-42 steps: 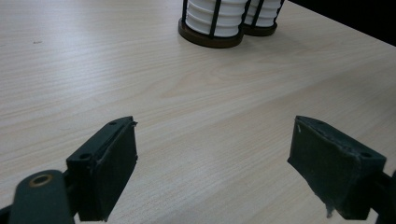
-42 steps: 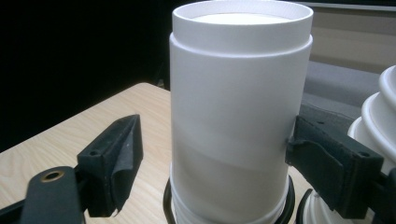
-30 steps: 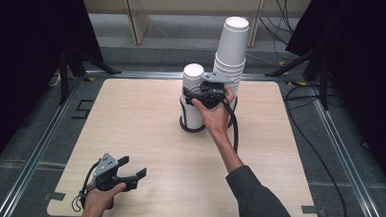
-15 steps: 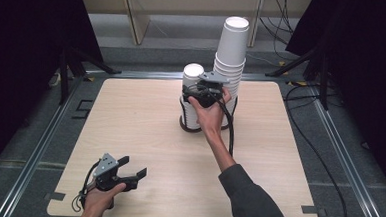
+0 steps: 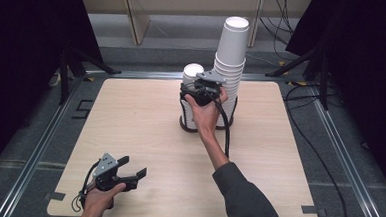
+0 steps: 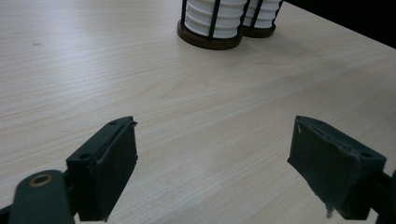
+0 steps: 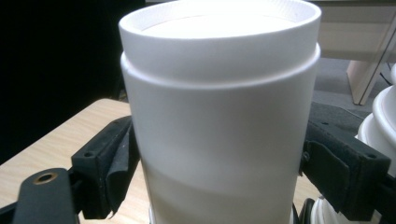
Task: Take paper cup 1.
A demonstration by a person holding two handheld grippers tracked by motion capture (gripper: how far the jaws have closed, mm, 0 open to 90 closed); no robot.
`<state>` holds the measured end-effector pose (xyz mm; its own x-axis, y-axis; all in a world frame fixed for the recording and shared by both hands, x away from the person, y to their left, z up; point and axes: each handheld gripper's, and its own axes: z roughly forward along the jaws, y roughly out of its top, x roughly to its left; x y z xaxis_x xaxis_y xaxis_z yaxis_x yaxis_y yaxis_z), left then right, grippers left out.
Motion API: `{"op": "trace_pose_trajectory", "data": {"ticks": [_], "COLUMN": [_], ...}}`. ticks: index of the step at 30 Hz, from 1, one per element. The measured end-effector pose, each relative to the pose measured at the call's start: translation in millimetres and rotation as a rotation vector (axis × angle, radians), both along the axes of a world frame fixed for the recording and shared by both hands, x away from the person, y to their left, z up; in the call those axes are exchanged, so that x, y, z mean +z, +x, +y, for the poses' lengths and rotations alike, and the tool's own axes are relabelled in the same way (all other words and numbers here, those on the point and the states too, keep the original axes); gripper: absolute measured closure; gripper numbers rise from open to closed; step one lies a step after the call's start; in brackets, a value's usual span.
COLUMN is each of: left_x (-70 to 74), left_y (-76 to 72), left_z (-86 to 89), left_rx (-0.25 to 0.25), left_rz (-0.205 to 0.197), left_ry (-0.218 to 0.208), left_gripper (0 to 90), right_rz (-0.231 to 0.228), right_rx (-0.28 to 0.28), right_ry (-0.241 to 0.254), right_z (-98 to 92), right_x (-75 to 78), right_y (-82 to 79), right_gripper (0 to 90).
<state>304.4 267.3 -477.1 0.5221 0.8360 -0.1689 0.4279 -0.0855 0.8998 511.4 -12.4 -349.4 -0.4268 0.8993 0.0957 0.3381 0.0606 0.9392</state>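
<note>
My right gripper (image 5: pixel 196 90) is up at the far middle of the desk (image 5: pixel 139 131), grasping the top cup (image 5: pixel 193 70) of the shorter white stack that stands in the black wire holder (image 5: pixel 186 123). In the right gripper view the cup (image 7: pixel 219 116) stands squarely between the two black jaws, both pads meeting its wall below the rolled rim, so I read this as a firm side grip. The cup's long axis runs straight up, in line with the stack beneath it, and that is what the coming move turns on: I judge it must travel along that vertical axis, since any tilt would jam it against the cup it nests in or drag the holder along. The taller stack (image 5: pixel 231 55) stands just beside it on the right, close enough to be knocked if I swing that way. My left gripper (image 5: pixel 130 171) rests low at the near left corner, well apart from the stacks, its jaws spread with nothing between them; it is by far the farther hand, so the right does this alone.
</note>
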Motion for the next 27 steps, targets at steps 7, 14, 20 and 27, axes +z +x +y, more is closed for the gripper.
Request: {"op": "trace_pose_trajectory", "data": {"ticks": [7, 14, 20, 27], "left_x": [-0.1, -0.2, 1.0, 0.9], "left_y": [0.0, 0.2, -1.0, -1.1], "left_z": [-0.1, 0.0, -0.1, -0.8], "left_rx": [-0.002, 0.0, 0.004, 0.001], "left_rz": [0.0, 0.0, 0.013, 0.014], "left_ry": [0.0, 0.0, 0.014, 0.012], "left_gripper": [14.4, 14.4, 14.4, 14.5], "right_rz": [0.006, 0.007, -0.006, -0.04], "right_rx": [-0.017, -0.024, -0.03, -0.027], "right_ry": [0.007, -0.014, 0.001, 0.034], "right_z": [2.5, 3.4, 3.8, 1.6], "right_x": [1.4, 3.6, 4.3, 24.4], "right_y": [1.4, 0.5, 0.2, -4.0], "right_gripper": [18.6, 19.2, 19.7, 20.5]}}
